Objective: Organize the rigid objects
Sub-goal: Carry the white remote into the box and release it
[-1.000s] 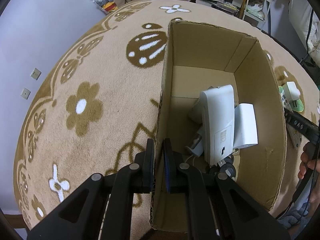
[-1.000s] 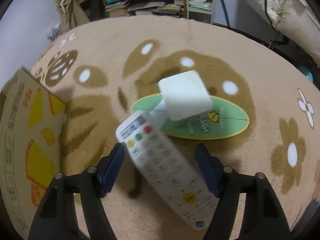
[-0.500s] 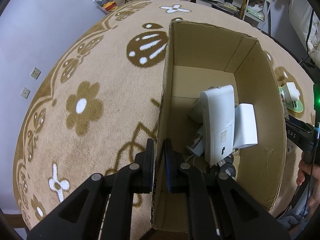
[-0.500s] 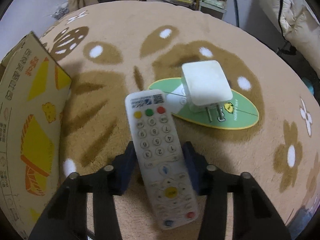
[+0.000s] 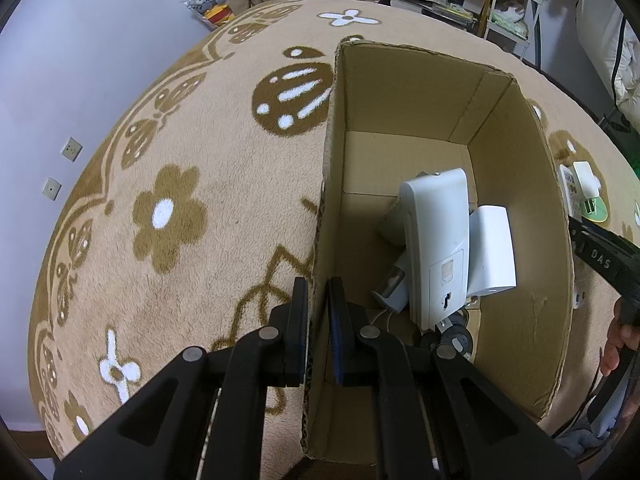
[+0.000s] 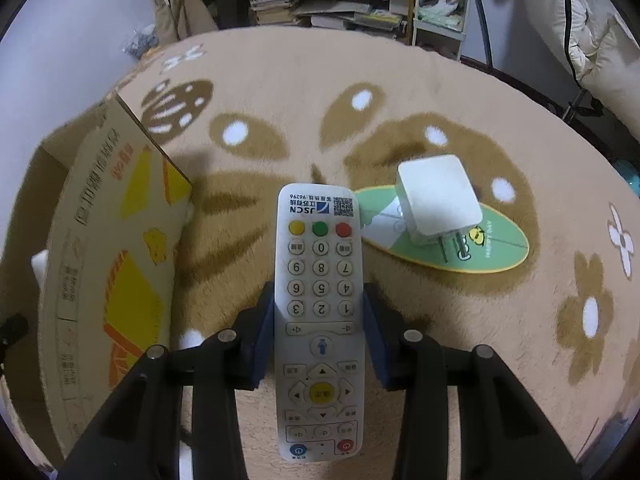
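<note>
Pinching one box (image 5: pixel 516 320) wall, left gripper (image 5: pixel 318 320) clamped nearly shut; inside, three white devices heaped. Closing on one remote (image 6: pixel 320 300), right gripper (image 6: pixel 319 316) pads against both its edges, above the rug (image 6: pixel 460 80); beside it one charger (image 6: pixel 438 200) on one green card (image 6: pixel 492 252).

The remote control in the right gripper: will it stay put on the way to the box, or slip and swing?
The remote control, a slim plastic bar, likely stays stiff. The right gripper, still closing, pinches its smooth side edges near mid-length, so swing looks small but slipping is possible. It probably weighs little.
</note>
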The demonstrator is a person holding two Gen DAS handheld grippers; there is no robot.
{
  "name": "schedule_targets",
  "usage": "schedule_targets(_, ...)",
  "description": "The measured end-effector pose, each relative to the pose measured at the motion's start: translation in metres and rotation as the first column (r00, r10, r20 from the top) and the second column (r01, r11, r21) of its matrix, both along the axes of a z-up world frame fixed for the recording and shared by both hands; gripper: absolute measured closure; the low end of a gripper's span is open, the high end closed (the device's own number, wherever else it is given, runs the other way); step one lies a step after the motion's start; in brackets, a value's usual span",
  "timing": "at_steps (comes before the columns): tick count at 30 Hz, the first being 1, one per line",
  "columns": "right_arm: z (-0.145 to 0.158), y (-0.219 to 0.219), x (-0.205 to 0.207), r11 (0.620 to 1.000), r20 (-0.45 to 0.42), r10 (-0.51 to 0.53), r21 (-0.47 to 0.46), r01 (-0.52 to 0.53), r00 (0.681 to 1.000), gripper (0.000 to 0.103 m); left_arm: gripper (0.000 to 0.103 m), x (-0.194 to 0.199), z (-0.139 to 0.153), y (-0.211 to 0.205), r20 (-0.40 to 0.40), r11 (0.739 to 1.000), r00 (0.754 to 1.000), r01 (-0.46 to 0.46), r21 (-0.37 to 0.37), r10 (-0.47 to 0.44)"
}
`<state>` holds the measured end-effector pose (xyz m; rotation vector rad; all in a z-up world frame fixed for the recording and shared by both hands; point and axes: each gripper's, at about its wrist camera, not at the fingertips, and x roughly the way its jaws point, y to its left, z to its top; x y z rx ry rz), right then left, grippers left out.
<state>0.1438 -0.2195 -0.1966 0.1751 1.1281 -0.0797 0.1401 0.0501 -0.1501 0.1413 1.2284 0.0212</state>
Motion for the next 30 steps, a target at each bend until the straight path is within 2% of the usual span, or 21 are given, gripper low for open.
schedule_targets(6,0.024,-0.006,0.001,0.999,0.054,-0.012,0.037,0.01,0.998,0.059,0.093,0.0,0.0,0.0,0.0,1.0,1.0,0.0,-0.001,0.0)
schedule_targets(12,0.054,0.015,-0.001,0.998,0.131,0.059,0.018,-0.062,0.99,0.059,0.094,0.0,-0.001,-0.001,0.002,1.0,1.0,0.0,0.005,0.0)
schedule_targets(20,0.089,0.052,-0.009,0.992,0.243,0.122,0.005,-0.127,0.962,0.059,0.094,0.0,0.0,-0.001,0.0,1.0,1.0,-0.003,-0.002,0.003)
schedule_targets(30,0.116,0.079,-0.026,0.973,0.344,0.157,0.109,-0.205,0.926,0.059,0.094,0.0,0.0,0.0,0.001,1.0,1.0,-0.003,-0.002,0.003)
